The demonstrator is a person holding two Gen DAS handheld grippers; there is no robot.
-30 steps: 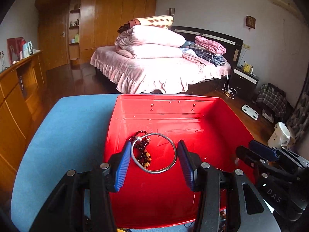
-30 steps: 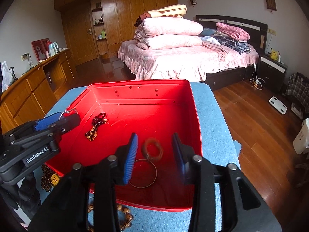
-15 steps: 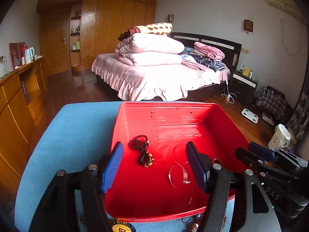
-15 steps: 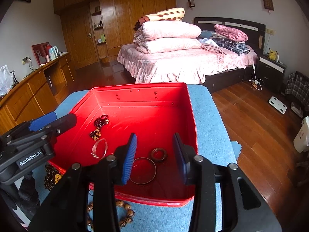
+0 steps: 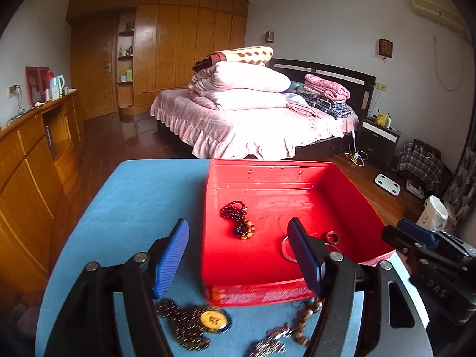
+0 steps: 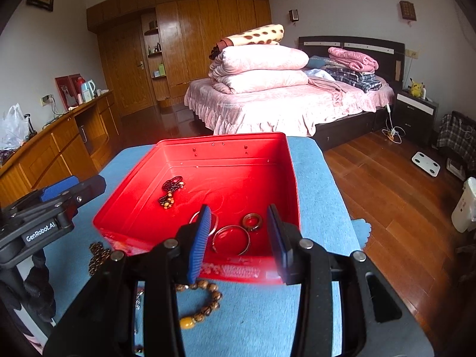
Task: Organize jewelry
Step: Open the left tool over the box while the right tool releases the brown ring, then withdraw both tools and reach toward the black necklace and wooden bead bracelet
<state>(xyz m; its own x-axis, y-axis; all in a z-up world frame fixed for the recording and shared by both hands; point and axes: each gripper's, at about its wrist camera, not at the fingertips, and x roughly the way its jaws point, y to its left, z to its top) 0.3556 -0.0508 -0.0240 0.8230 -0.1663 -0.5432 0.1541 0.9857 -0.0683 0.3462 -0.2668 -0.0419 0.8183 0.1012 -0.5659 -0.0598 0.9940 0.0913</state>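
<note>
A red tray (image 6: 293, 175) sits on a blue cloth (image 5: 134, 196) that covers the table, with a pink bed (image 6: 282, 104) and wooden wardrobes behind it. Inside the tray lie a dark bead string (image 6: 171, 190) toward the far left, a thin metal bangle (image 6: 231, 239) near the front wall, a small brown ring (image 6: 252, 221) just beside it to the right, and a second metal bangle (image 6: 196, 218) partly hidden behind a blue pad. The left gripper (image 5: 238, 255) hangs over the tray's front left corner, its jaws spreading apart with nothing caught between them; one pad is over the cloth, the other over the tray floor. The right gripper (image 6: 239, 238) hovers at the tray's front wall, jaws parted and empty, the bangle and ring seen through the gap but untouched. On the cloth in front of the tray lie more pieces: a wooden bead bracelet (image 6: 205, 303) with an amber bead, a dark bead chain (image 6: 99, 255) at the left, and a yellow medallion (image 5: 214, 319) on a bead strand. A further cluster near the bottom edge of the left view is too blurred to identify, perhaps silver beads.
</note>
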